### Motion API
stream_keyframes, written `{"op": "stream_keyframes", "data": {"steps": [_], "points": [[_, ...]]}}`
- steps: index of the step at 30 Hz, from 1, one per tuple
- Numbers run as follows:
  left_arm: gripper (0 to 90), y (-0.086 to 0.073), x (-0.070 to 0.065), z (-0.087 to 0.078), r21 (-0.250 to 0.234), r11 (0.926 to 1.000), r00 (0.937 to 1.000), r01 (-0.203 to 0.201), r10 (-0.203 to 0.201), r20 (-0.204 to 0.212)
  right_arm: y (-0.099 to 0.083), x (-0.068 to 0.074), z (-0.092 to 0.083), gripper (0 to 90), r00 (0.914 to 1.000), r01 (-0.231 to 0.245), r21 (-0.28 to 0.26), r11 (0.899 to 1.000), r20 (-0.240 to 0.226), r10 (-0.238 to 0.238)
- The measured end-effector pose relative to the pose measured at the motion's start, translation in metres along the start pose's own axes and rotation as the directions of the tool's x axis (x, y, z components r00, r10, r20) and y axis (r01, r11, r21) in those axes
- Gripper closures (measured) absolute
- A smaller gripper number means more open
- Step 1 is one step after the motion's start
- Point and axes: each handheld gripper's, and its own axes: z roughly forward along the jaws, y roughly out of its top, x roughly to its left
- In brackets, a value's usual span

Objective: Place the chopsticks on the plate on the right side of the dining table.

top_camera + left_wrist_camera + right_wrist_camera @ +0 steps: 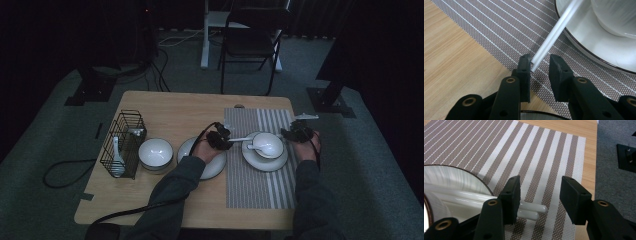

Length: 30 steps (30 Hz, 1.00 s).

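Note:
A pair of white chopsticks (242,138) lies across a white plate (265,160) on the striped placemat (255,190), passing a white bowl (270,144) with a spoon (256,147) in it. My left gripper (220,139) sits at the placemat's left edge. In the left gripper view the thin chopstick tips (549,40) reach between its jaws (540,58) and touch the left pad (525,66), with a gap to the right pad. My right gripper (295,134) is just right of the plate. Its jaws (541,181) stand wide open over the thick chopstick ends (534,211), which lie on the placemat (541,157).
A black wire rack (122,142) with a white spoon (116,157) in it stands at the table's left. Beside it are a second white bowl (155,152) and an empty plate (215,167) under my left hand. A folding chair (250,40) stands beyond the table.

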Motion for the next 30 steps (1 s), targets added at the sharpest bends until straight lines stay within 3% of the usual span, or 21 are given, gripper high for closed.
{"op": "stream_keyframes", "data": {"steps": [30], "points": [[74.1,0.0078,-0.0005,0.008,-0.007,0.9998,0.9998,0.017,-0.017,0.005,-0.0044,-0.0036,-0.0064,50.5,1.0,-0.001,-0.005,1.0,0.003,0.001]]}}
